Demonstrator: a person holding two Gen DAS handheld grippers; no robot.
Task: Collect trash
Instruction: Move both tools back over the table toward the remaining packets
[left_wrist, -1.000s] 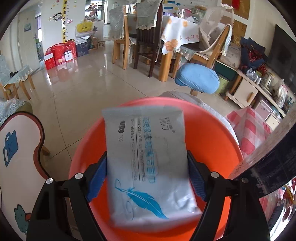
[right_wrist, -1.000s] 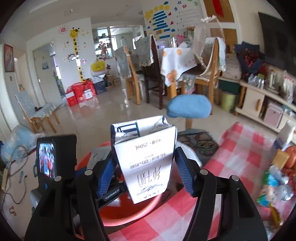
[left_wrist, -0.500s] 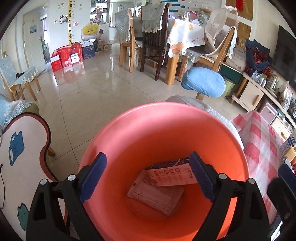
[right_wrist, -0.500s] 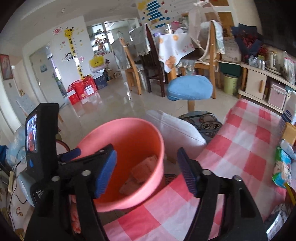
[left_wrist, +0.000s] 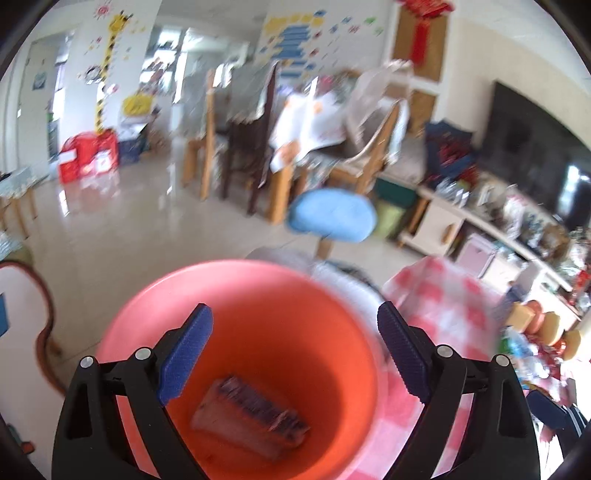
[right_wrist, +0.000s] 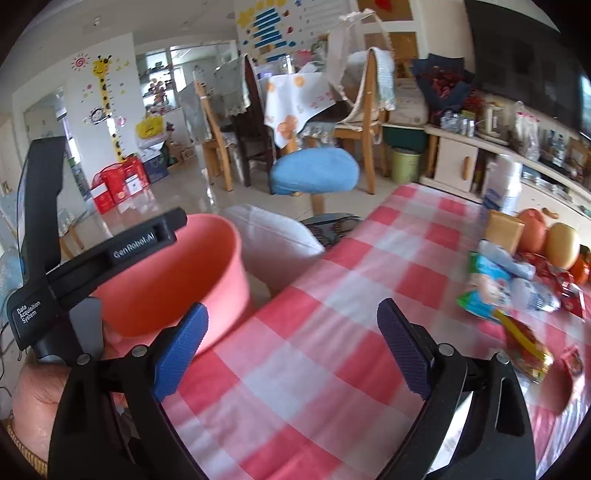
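An orange bucket (left_wrist: 325, 295) fills the lower left wrist view, with a packet of trash (left_wrist: 247, 417) lying on its bottom. My left gripper (left_wrist: 295, 354) hangs open above the bucket's mouth, nothing between its pads. In the right wrist view the same bucket (right_wrist: 221, 266) stands left of the red-checked table (right_wrist: 332, 332). My right gripper (right_wrist: 291, 350) is over the tablecloth, its jaws still opening and empty. Wrappers and packets (right_wrist: 491, 284) lie at the table's right, with a red and yellow wrapper (right_wrist: 528, 350) nearer. The left gripper's body (right_wrist: 110, 258) shows at the left.
A blue stool (right_wrist: 314, 171) and a white cushion (right_wrist: 273, 240) stand beyond the bucket. Oranges (right_wrist: 561, 243) and a small brown box (right_wrist: 504, 230) sit at the table's far right. Dining chairs and a covered table (right_wrist: 295, 99) stand farther back, a cabinet (right_wrist: 458, 162) along the right wall.
My left gripper let the white wipes packet fall into the bucket and tilted up. My right gripper dropped the milk carton into the bucket, opened wide and swung right over the table.
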